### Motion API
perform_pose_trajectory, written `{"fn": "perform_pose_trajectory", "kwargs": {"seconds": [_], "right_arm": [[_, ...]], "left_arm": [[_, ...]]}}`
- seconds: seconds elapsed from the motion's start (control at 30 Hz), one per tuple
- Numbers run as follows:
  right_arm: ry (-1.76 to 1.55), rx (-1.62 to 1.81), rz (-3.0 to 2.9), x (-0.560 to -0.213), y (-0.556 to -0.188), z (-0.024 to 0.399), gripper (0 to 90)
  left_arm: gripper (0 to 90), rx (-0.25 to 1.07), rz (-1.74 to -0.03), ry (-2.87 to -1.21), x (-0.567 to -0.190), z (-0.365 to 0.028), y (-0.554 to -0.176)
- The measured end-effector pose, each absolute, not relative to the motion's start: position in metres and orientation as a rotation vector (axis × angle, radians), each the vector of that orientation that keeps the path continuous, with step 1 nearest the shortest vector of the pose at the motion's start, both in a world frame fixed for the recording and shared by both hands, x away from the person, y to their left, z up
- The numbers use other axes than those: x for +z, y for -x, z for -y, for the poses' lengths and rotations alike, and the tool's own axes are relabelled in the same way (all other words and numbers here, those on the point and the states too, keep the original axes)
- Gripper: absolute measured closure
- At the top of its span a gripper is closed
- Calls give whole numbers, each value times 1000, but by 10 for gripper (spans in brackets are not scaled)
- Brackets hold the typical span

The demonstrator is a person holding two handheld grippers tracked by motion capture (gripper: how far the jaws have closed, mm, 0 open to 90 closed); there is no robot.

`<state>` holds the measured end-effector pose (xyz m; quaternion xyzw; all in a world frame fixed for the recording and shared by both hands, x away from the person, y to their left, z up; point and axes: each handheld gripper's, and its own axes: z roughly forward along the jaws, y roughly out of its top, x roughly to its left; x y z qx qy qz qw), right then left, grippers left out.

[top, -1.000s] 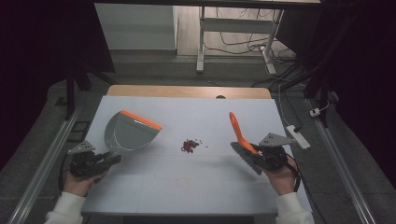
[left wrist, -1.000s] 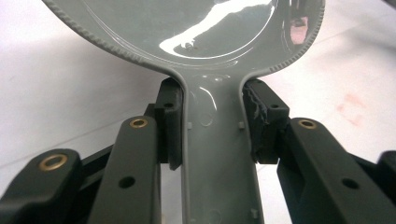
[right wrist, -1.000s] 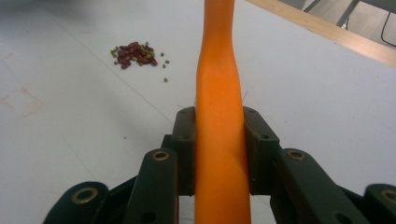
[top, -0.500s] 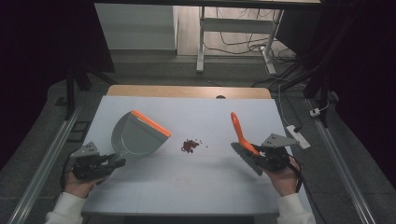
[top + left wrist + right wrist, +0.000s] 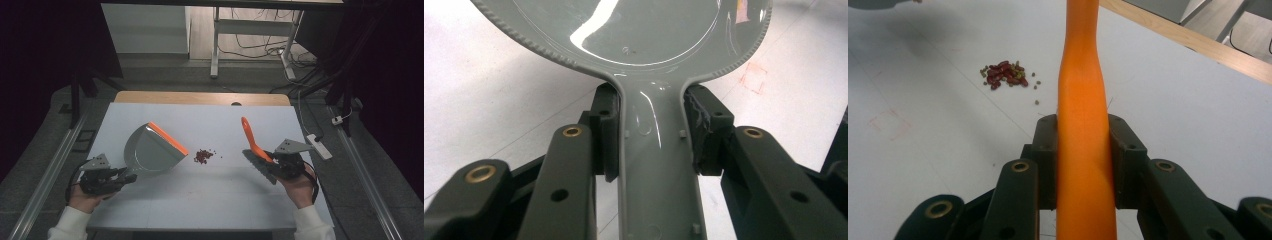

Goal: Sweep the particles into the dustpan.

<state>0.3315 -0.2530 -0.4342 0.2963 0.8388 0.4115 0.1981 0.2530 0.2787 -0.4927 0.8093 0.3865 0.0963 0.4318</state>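
Observation:
A grey dustpan (image 5: 147, 150) with an orange front lip rests on the white table (image 5: 210, 200), its lip turned toward a small pile of red and green beans (image 5: 202, 156). My left gripper (image 5: 117, 179) is shut on the dustpan's handle (image 5: 656, 165), and the pads (image 5: 606, 135) press on both sides of it. To the right of the beans is a brush with an orange handle (image 5: 248, 135), its dark bristles (image 5: 257, 164) on the table. My right gripper (image 5: 277, 162) is shut on that handle (image 5: 1082, 125). The beans (image 5: 1004, 74) lie ahead of it and to the left.
A wooden strip (image 5: 200, 97) runs along the table's far edge. A white power strip (image 5: 317, 146) lies just off the right edge. Metal rails (image 5: 47, 175) flank the table on both sides. A faint red square mark (image 5: 890, 125) is on the tabletop.
The dustpan has swung a little to the right, its orange lip turning down toward the beans. The right gripper and brush have stayed where they were.

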Motion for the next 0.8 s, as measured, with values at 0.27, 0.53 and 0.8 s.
{"fn": "perform_pose_trajectory", "kwargs": {"seconds": [0.27, 0.53, 0.8], "right_arm": [[-809, 1158, -2366, -433, -346, 232, 697], [-822, 1161, -2367, -433, -355, 221, 696], [-835, 1165, -2378, -435, -366, 212, 697]], "left_arm": [[620, 221, -941, -2055, -493, -276, -253], [619, 201, -937, -2098, -495, -272, -255], [619, 175, -912, -2155, -498, -265, -257]]}}
